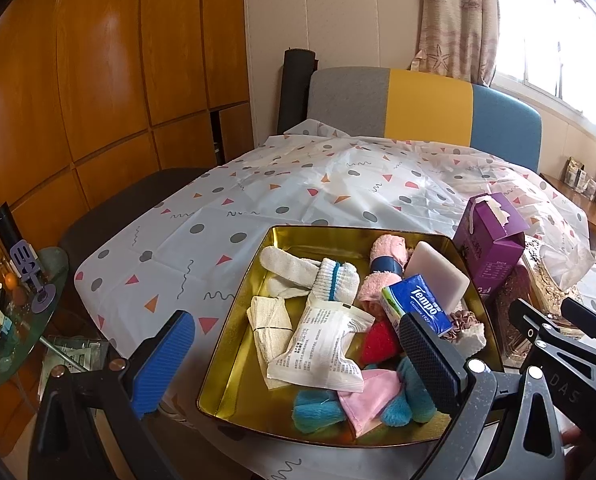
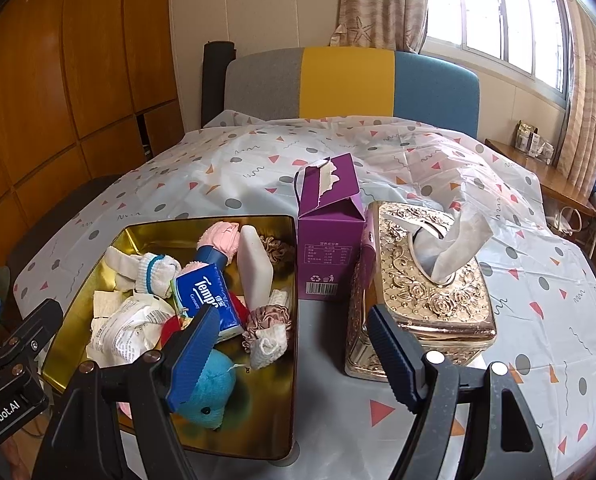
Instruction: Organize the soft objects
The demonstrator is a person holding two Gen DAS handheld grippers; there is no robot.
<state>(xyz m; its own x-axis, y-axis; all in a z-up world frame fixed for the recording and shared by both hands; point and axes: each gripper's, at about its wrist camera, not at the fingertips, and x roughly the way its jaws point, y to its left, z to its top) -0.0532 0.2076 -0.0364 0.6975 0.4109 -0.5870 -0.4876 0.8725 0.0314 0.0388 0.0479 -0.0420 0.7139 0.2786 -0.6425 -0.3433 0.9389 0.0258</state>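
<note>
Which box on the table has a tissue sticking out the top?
The gold tissue box, right of the purple carton. The carton's torn top shows no tissue, and the gold one has embossed roses.

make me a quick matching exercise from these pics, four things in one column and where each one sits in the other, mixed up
Things:
1. Tempo tissue pack
2. purple carton
3. gold tissue box
4. blue plush toy

Places:
A. on the tablecloth, right of the purple carton
B. near corner of the gold tray
C. middle of the tray, on the pile
D. upright just outside the tray's right rim

Pairs: 1-C, 2-D, 3-A, 4-B
</note>
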